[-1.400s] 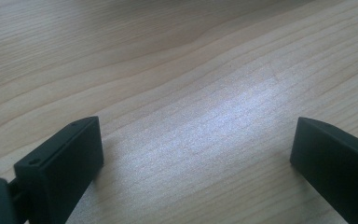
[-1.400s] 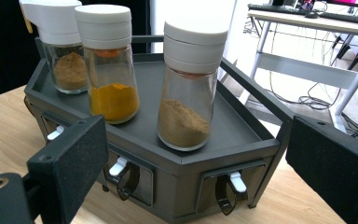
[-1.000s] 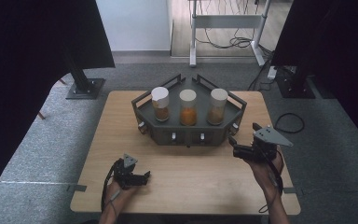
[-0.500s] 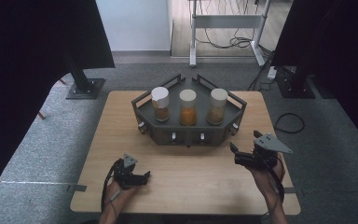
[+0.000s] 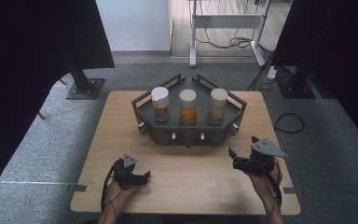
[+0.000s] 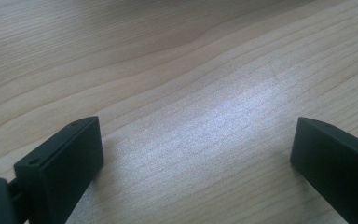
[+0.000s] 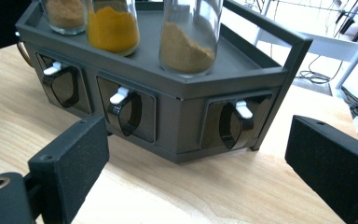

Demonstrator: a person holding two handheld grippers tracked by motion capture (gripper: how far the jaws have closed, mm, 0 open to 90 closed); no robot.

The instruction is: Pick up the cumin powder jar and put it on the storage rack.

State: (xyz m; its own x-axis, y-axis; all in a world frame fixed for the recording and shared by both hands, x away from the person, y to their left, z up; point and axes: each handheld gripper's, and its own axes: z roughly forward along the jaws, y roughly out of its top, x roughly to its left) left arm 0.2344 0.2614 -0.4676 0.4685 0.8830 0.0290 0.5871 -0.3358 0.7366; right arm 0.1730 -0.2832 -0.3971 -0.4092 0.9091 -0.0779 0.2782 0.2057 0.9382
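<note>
A dark grey six-sided rack point(image 5: 189, 135) stands at the back middle of the wooden table point(image 5: 191, 186). It bears three white-lidded jars: brown powder point(image 5: 160, 103), orange powder point(image 5: 188, 107) and tan powder point(image 5: 216, 106). My right gripper point(image 5: 242, 146) is held off the rack's front right corner, open and with nothing between its fingers. In the right gripper view its jaws point(image 7: 196, 163) frame the rack's point(image 7: 182, 121) front panels with white-tipped levers point(image 7: 242, 109); the tan jar point(image 7: 189, 37) stands above. My left gripper point(image 5: 145, 176) rests low at the table's near left, open over bare wood point(image 6: 196, 154).
Grey carpet point(image 5: 51, 154) surrounds the table. Dark screens on stands point(image 5: 81, 84) are at the left and right, and a cable loop point(image 5: 289, 122) lies on the floor to the right. A metal desk frame point(image 5: 223, 28) stands behind.
My right gripper has drawn back a little toward the table's near edge, its jaws unchanged. The left gripper has kept still.
</note>
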